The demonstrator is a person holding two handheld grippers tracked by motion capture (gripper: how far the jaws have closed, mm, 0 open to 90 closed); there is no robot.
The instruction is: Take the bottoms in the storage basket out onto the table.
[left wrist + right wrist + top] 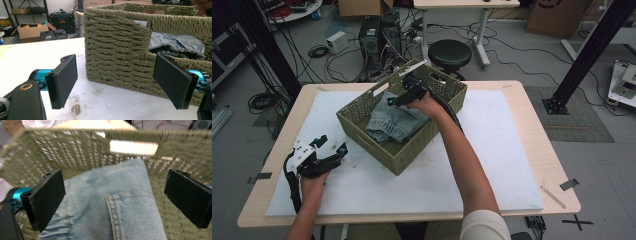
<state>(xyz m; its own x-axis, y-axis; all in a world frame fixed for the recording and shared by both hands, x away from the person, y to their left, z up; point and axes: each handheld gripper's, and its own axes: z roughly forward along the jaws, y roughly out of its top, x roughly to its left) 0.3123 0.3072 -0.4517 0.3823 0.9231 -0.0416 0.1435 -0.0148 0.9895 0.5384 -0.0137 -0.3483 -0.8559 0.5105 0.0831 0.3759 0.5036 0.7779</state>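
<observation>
The folded jeans (396, 122) lie inside the woven basket (362, 131) on the bench (492, 165). Above them the right gripper (404, 95) hangs, jaws apart; its own view adds a back pocket (132, 217). Left of the basket, the left gripper (331, 146) rests with jaws apart, empty.

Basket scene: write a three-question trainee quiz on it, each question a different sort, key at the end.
1. True or false: the jeans lie inside the woven basket.
2. Which gripper hangs over the basket? A) left B) right
3. Fill in: the left gripper rests on the white ____.

Key: 1 true. 2 B, the right gripper, jaws apart above the jeans. 3 mat, beside the basket, jaws also apart.
</observation>
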